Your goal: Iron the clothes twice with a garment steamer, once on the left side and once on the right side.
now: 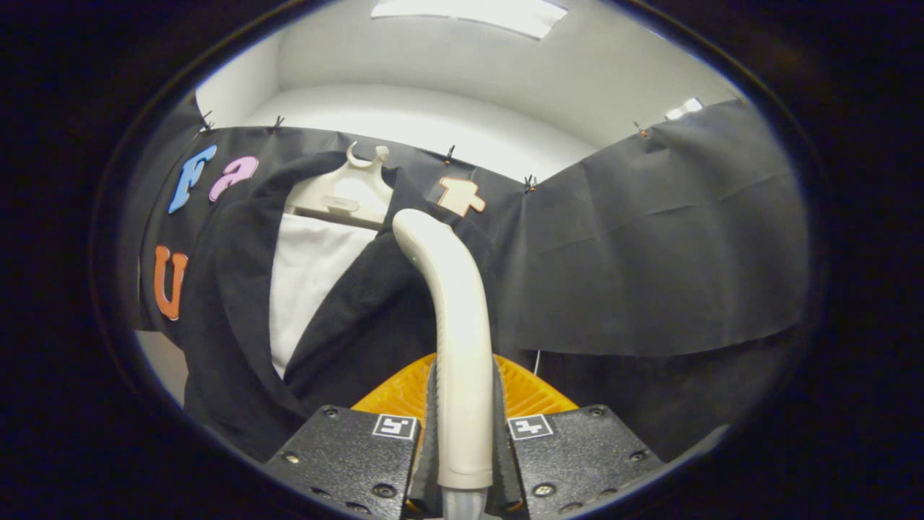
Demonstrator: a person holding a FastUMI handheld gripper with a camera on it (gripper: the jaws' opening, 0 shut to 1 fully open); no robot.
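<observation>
My gripper (463, 426) is shut on the garment steamer (456, 318), a cream handle that rises between the fingers and curves forward at its top. Its head rests against the right front panel of a dark jacket (361, 318). The jacket hangs open on a pale hanger (346, 195) over a white shirt (310, 274), just beyond the fingers and to their left. Where the steamer's face meets the cloth is hidden behind the handle.
Black cloth (664, 245) forms the booth's wall behind and to the right of the jacket. White walls and a ceiling light (469, 14) rise above it. A thin cord (536, 361) hangs to the right of the steamer.
</observation>
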